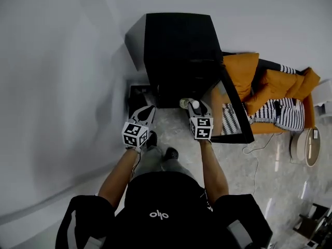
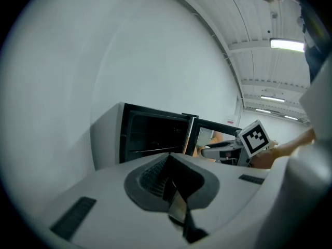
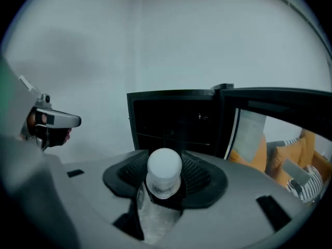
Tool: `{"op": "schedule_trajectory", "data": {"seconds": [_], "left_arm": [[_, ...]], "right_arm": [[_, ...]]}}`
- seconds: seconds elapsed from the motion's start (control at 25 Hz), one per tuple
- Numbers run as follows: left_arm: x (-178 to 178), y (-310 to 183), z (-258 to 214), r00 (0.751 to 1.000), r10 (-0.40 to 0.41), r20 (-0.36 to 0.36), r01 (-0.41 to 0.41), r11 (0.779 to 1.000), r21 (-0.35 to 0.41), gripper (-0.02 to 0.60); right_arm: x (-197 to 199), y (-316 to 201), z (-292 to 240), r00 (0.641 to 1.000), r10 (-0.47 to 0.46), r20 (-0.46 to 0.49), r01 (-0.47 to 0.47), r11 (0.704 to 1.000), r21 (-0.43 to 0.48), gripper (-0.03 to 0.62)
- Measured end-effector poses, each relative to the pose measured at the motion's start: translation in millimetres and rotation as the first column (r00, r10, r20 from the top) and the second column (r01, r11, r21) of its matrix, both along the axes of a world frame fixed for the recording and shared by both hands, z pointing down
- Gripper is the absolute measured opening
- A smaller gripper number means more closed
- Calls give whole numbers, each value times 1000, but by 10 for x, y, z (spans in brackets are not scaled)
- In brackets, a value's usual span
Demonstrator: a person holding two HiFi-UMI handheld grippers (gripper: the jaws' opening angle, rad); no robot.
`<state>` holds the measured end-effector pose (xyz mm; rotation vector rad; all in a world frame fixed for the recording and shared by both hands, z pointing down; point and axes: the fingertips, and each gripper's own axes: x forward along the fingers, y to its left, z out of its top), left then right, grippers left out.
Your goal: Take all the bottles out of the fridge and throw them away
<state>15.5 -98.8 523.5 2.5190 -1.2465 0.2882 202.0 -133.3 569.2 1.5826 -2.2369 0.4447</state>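
My main worry is the hold itself. The right gripper has its jaws closed part-way on the bottle, and in the right gripper view the ribbed pads seem to sit high on it, at the neck under the cap. Most of the body hangs below the pads, so I judge that a quick swing or wrist roll could make it pivot or slide out. The plastic looks thin, and squeezing harder might only buckle it.

The second risk is the fridge door. It stands open just right of centre in the head view, close to the right forearm, so a careless turn that way could knock it. A cable lies on the floor at lower right. I see no bin in any view, so I must look for one while carrying.

The left gripper has its jaws together with nothing between them, so it could steady the bottle.

The bottle is clear plastic with a rounded white cap and a crinkled, cloudy-looking body. It is outside the fridge, in front of the dark opening. I cannot tell whether it is full.
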Motion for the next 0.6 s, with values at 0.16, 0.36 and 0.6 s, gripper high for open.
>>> {"op": "schedule_trajectory", "data": {"seconds": [0.16, 0.36, 0.6], "left_arm": [[-193, 173, -64, 998, -65, -8, 65, 998, 14, 8], [-605, 402, -132, 984, -176, -5, 176, 984, 32, 8], [-1119, 761, -162, 950, -312, 3, 312, 949, 35, 8]], "right_arm": [[-173, 67, -162, 998, -67, -16, 68, 998, 14, 202], [-636, 70, -326, 982, -186, -15, 187, 981, 46, 202], [-1335, 163, -436, 941, -339, -7, 339, 939, 65, 202]]}}
